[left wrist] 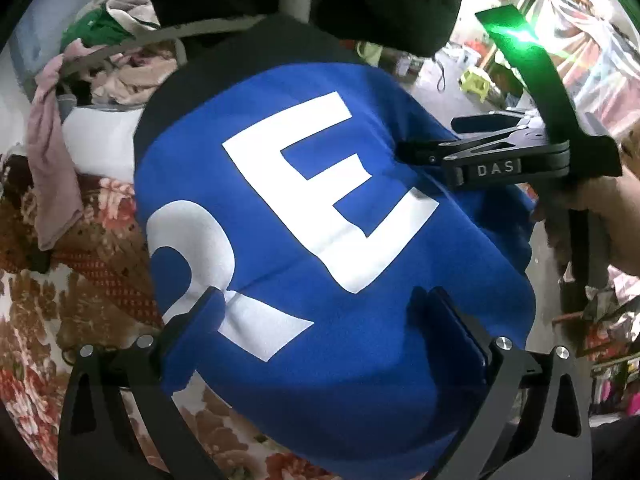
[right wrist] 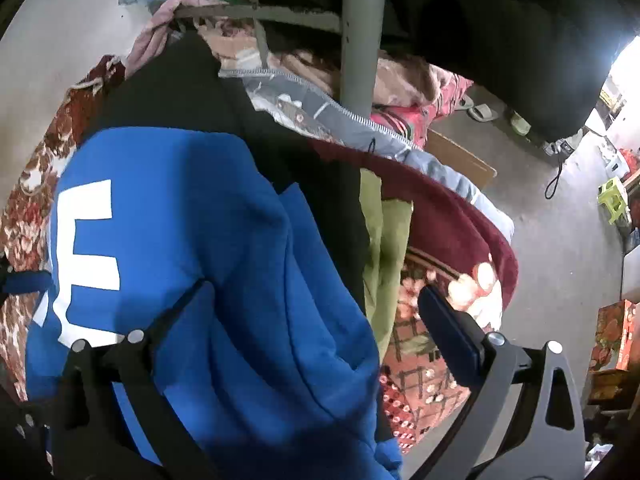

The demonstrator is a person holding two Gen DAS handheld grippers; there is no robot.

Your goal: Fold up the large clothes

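Nearby, heaped clothes (left wrist: 120,76) and grey pole (right wrist: 360,40) beyond blue sweatshirt (left wrist: 320,240).

**Floral bed cover under the sweatshirt**

A floral blanket (left wrist: 92,272) covers the surface. The blue sweatshirt (left wrist: 320,240) lies spread directly on it. Beyond the sweatshirt, a heap of clothes (left wrist: 120,68) sits by the grey post (right wrist: 360,40).

the sweatshirt (left wrist: 320,240) lies on the bedspread (left wrist: 80,300); a clothes heap (left wrist: 120,68) sits behind it, a post (right wrist: 360,40) beyond.
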